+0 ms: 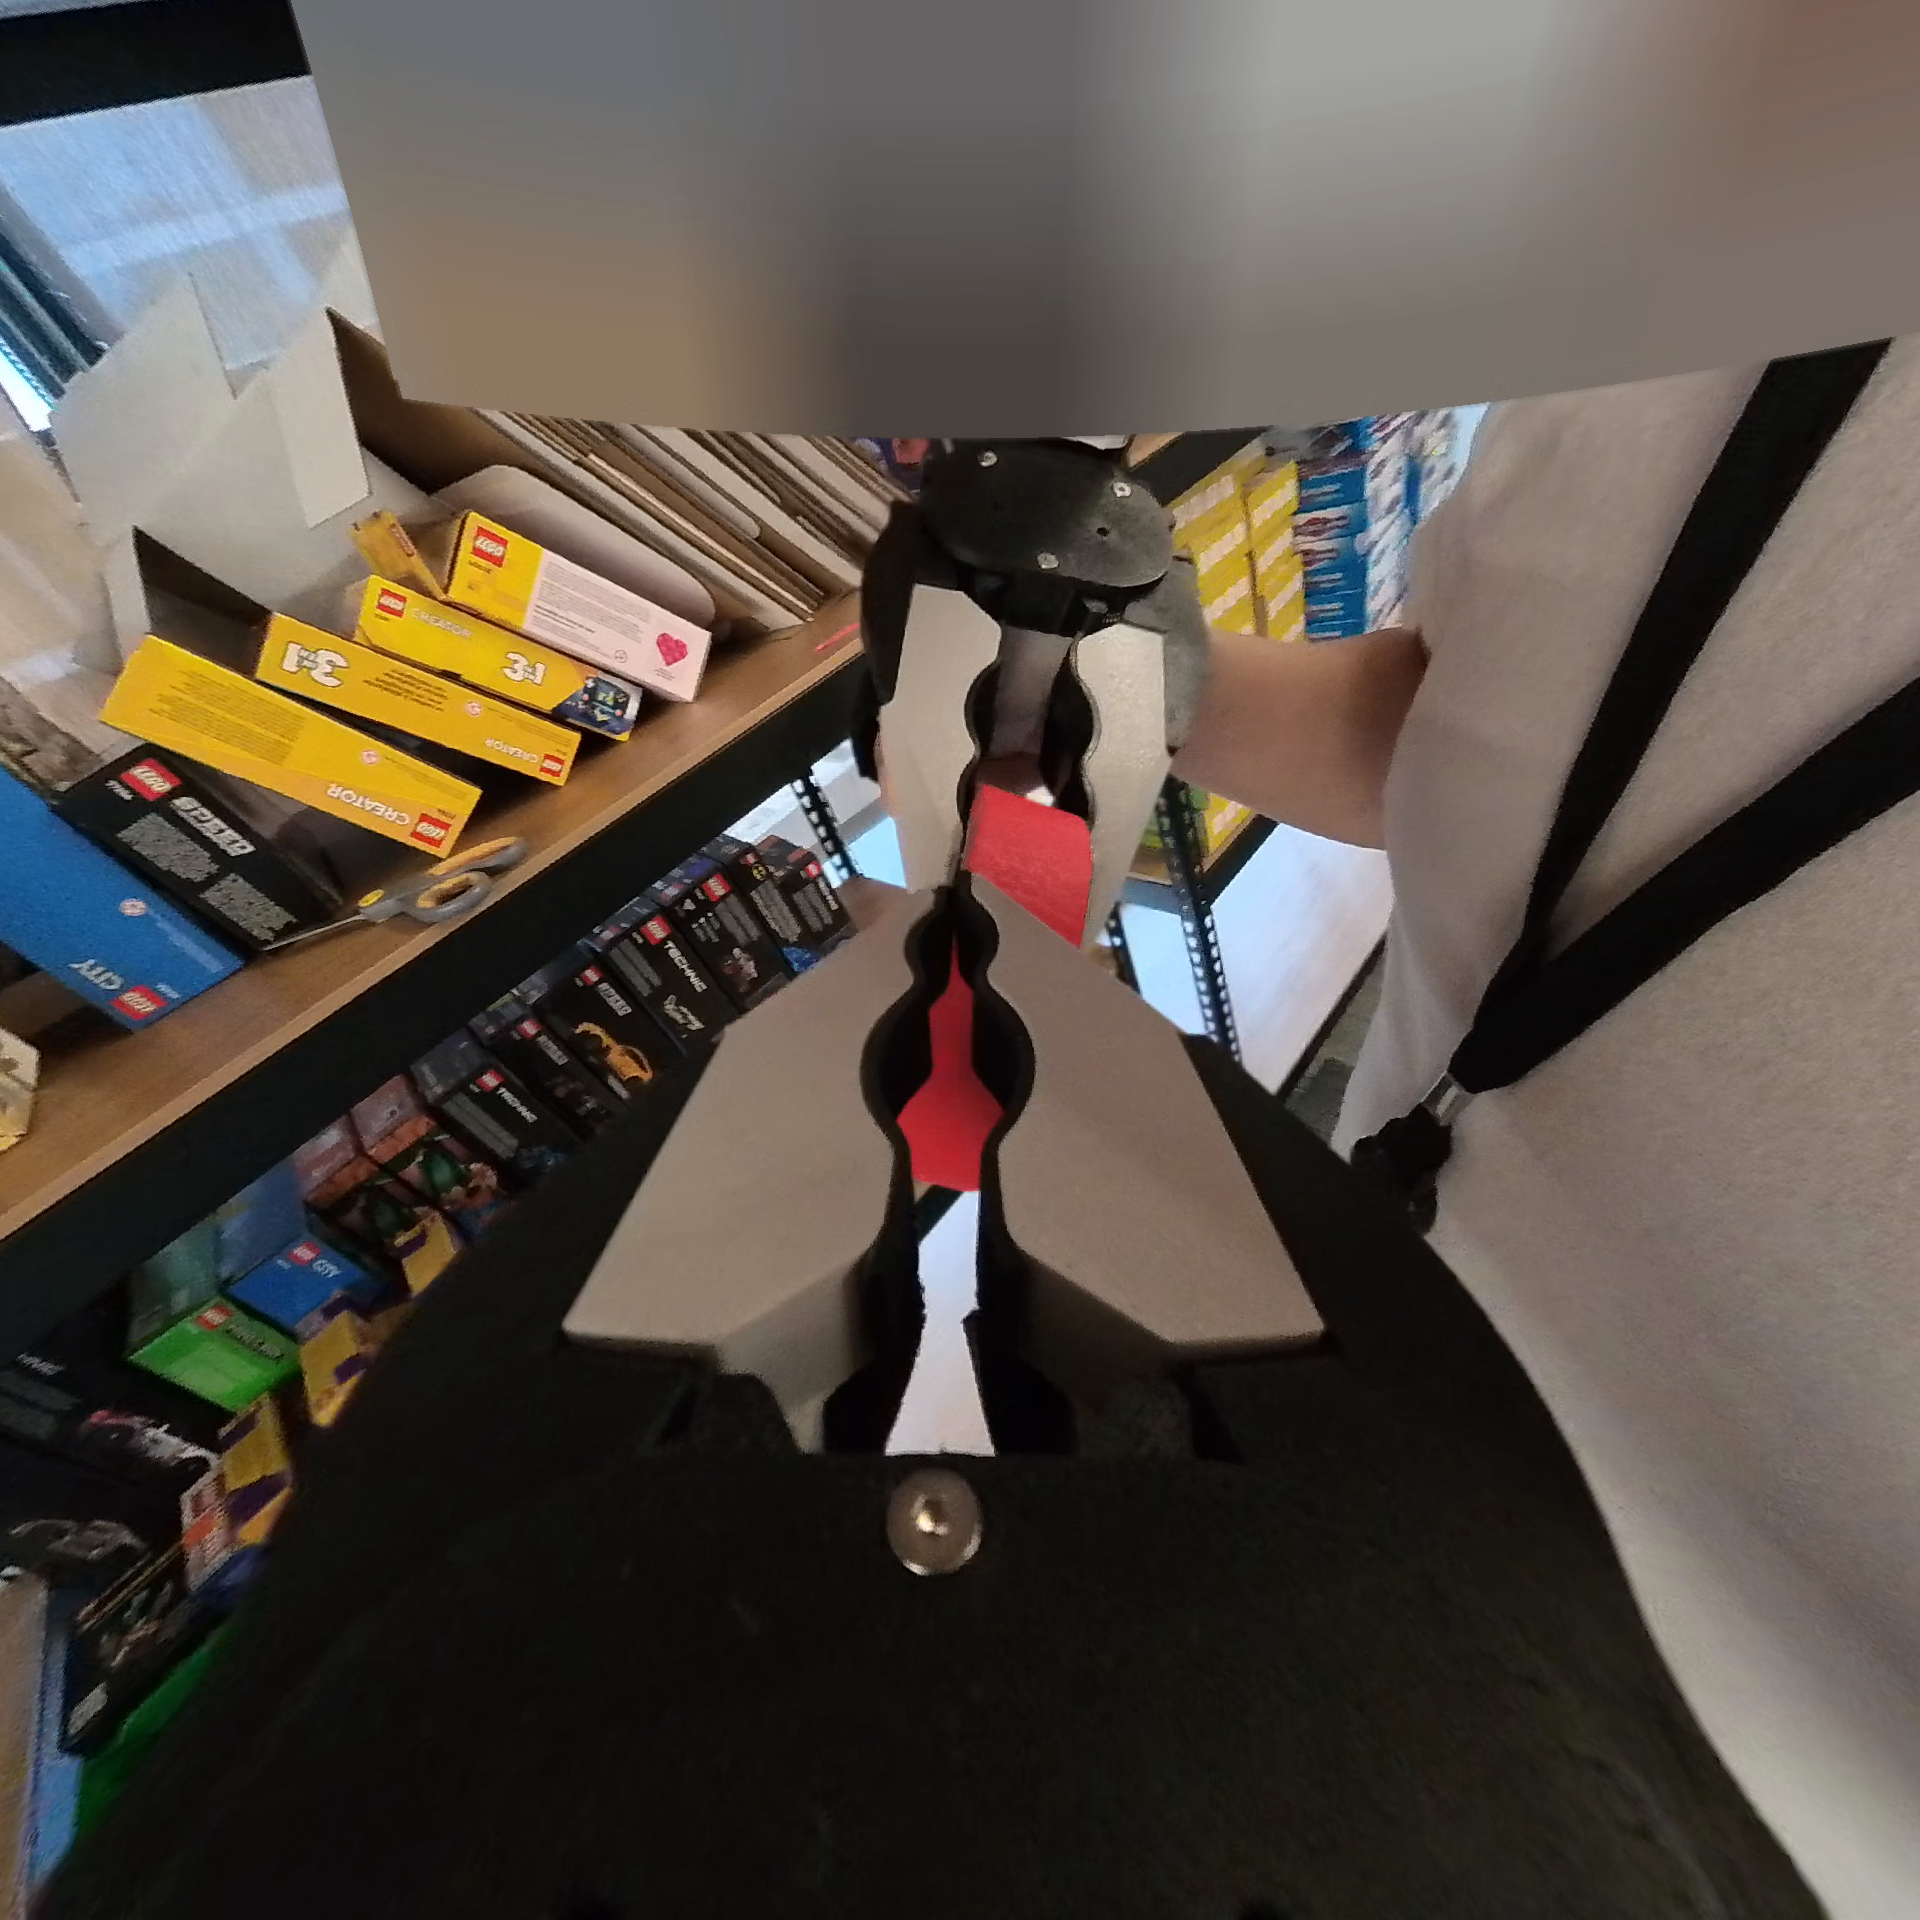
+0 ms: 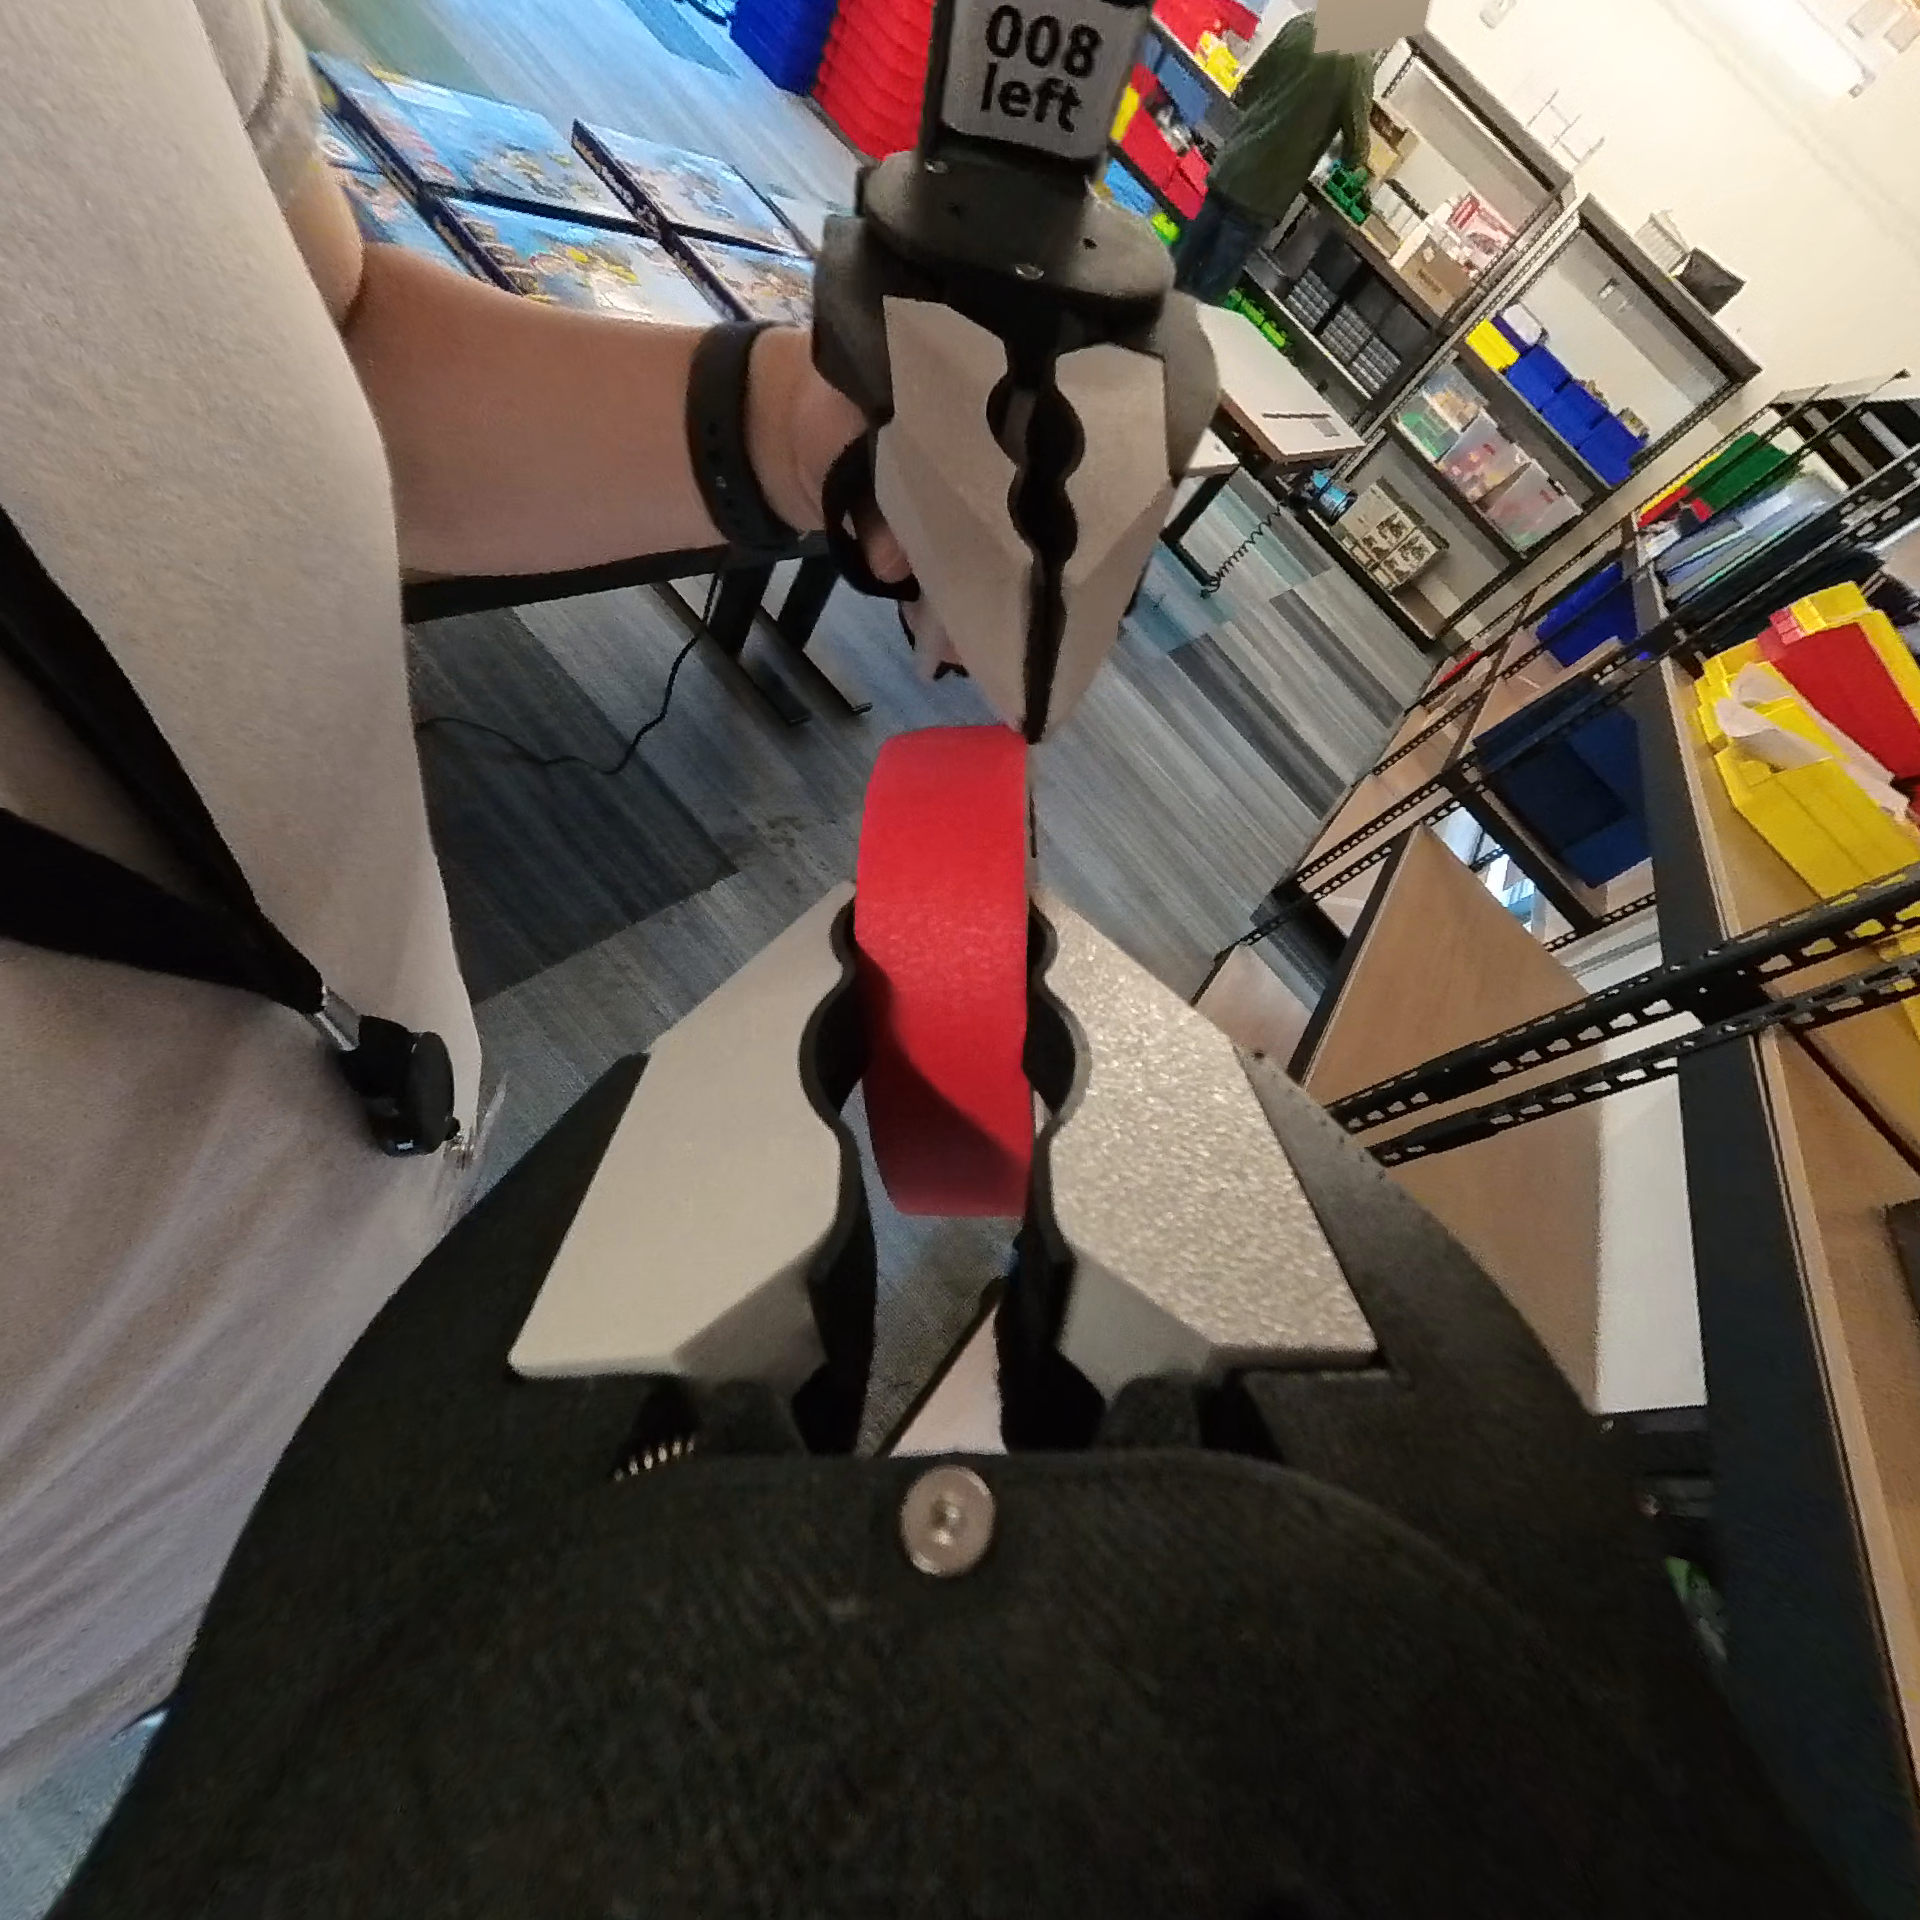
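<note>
My right gripper (image 2: 945, 914) is shut on a roll of red tape (image 2: 945, 987) and holds it upright in the air, one finger on each flat side. My left gripper (image 2: 1029, 727) faces it from above. Its jaws are shut, with the tips at the roll's top right edge, seemingly pinching the tape's loose end. In the left wrist view my left gripper (image 1: 951, 894) is shut, and red tape (image 1: 951, 1091) shows through the wavy gap between its fingers. The right gripper (image 1: 1013, 894) sits just beyond it with the roll (image 1: 1029, 862).
A wooden shelf (image 1: 312, 1039) at the left holds several toy boxes (image 1: 291, 748) and scissors (image 1: 447, 894), with more boxes below. The person's white shirt (image 1: 1662, 1039) with black straps is close on the right. Metal racks (image 2: 1662, 987) with coloured bins (image 2: 1818, 748) stand to the right. Another person (image 2: 1288, 135) stands far back. Less than 4 cm separates the two grippers' tips.
</note>
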`<state>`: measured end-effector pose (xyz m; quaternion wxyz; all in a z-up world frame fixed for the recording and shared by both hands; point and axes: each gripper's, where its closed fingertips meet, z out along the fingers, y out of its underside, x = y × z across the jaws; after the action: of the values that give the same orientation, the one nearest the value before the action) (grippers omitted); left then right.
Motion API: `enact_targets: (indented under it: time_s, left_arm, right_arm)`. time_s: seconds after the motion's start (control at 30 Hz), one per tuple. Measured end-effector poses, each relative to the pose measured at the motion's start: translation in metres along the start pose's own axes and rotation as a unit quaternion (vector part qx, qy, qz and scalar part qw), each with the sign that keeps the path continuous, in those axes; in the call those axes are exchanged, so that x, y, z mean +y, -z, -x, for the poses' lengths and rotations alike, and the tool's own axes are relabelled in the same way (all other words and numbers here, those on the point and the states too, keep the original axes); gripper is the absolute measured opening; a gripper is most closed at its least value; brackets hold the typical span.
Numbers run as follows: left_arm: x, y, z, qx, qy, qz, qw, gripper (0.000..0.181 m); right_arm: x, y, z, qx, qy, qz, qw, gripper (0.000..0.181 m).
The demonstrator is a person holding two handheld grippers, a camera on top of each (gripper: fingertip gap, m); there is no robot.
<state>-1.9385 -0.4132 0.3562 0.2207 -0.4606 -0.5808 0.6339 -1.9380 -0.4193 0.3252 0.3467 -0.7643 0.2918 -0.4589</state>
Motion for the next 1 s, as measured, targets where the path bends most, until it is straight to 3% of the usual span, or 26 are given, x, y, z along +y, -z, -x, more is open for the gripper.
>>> enact_targets:
  time_s: [0.37,0.5,0.67,0.73,1.0]
  left_arm:
    - [0.004,0.005,0.005,-0.033,-0.001,-0.002,0.999,0.000]
    - [-0.001,0.011,0.000,-0.020,0.009,-0.024,0.999,0.000]
    - [-0.004,0.017,0.019,-0.069,0.048,-0.046,0.995,0.000]
    - [-0.010,0.015,0.024,-0.076,0.060,-0.064,0.993,0.012]
    - [0.005,-0.007,0.008,-0.006,0.044,-0.003,0.999,0.008]
  right_arm:
    - [0.003,-0.005,-0.003,-0.005,-0.023,0.000,1.000,0.024]
    - [0.010,0.003,-0.020,0.031,-0.039,0.007,0.999,0.023]
    - [0.007,0.009,-0.022,0.040,-0.025,0.004,0.999,0.023]
    - [0.008,0.006,-0.018,0.037,-0.008,0.016,0.999,0.023]
    - [0.008,0.003,-0.009,0.019,0.001,0.024,1.000,0.024]
